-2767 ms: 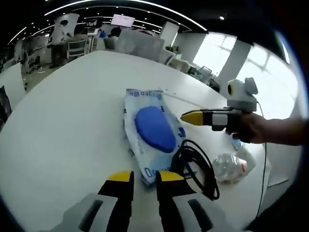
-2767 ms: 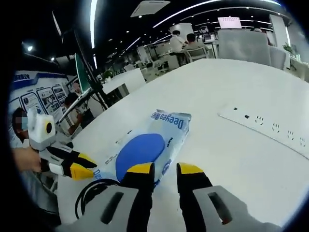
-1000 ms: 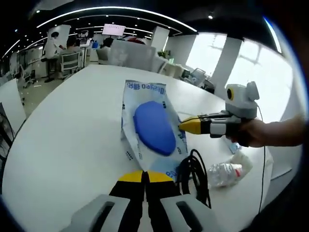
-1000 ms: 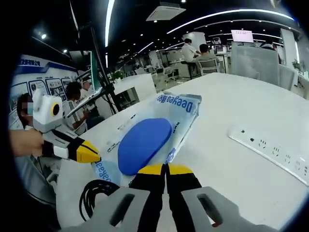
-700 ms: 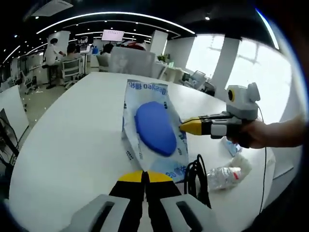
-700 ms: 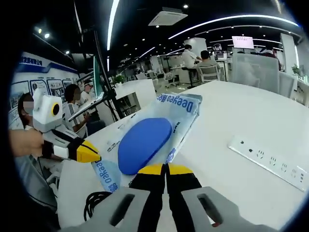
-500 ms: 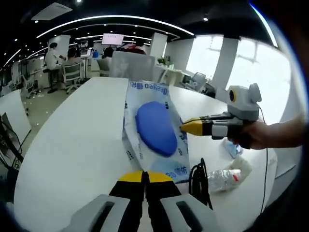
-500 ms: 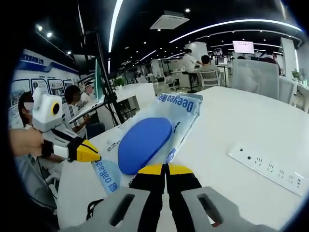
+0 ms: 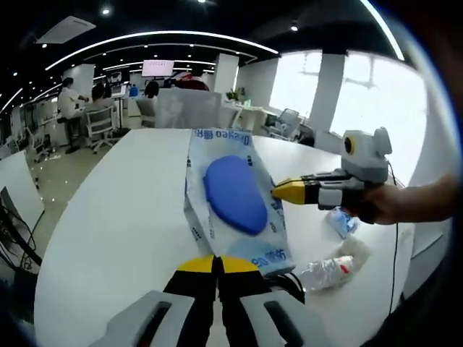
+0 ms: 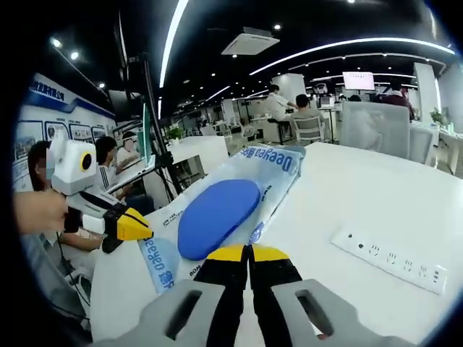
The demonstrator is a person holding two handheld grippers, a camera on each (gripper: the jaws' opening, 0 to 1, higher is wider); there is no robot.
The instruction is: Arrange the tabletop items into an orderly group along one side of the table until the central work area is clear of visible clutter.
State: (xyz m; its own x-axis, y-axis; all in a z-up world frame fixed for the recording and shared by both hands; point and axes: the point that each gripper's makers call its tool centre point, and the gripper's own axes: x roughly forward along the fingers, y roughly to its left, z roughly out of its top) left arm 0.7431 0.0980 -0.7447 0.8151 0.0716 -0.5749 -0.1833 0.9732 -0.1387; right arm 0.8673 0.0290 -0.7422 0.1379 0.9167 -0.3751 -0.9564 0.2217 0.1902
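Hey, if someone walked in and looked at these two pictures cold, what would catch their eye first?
Probably the clear plastic packet with a big blue oval inside, lifted off the white table and pinched at opposite edges by the left gripper and the right gripper, both with yellow tips. Next, a crumpled plastic bottle lying near the table's edge in the left gripper view, and a white power strip flat on the table in the right gripper view.

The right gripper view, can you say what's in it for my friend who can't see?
The right claw, shut, pinches the edge of a clear packet holding a blue pad. The left claw is at its other side, and a white power strip lies on the white table.
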